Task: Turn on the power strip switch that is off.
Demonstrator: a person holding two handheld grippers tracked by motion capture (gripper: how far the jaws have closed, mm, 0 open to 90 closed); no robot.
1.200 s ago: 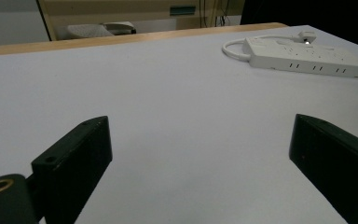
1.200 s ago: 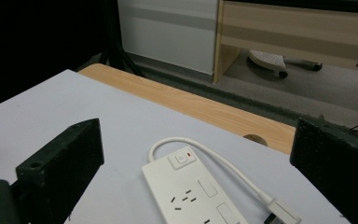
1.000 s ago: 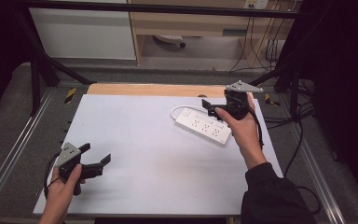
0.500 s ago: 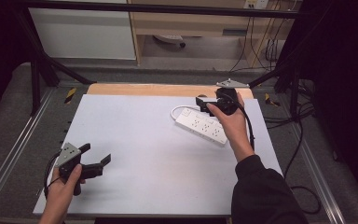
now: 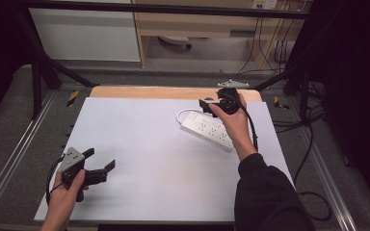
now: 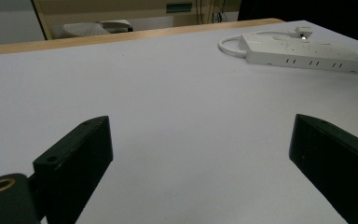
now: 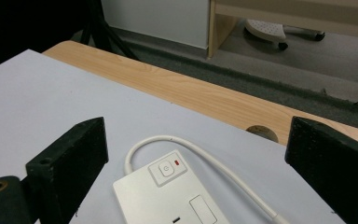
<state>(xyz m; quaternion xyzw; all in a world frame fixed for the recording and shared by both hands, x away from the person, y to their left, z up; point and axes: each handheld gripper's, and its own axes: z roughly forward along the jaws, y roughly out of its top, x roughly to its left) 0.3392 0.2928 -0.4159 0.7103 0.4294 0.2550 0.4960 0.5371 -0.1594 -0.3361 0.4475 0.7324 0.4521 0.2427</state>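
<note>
The left gripper [image 5: 100,166] is black with a grey three-cornered plate on top and a black cable looping beside the bare hand [image 5: 66,192]. Its jaws are blocky and matte, one with a brass-ringed hole at the base. The right gripper [image 5: 207,103] is black too, and its arm wears a dark sleeve [image 5: 270,197].

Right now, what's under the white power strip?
The power strip lies flat on the white table top, with its cord curling beside it. The right hand-held gripper hovers open over its switch end. Whatever is directly beneath the strip is covered.
</note>
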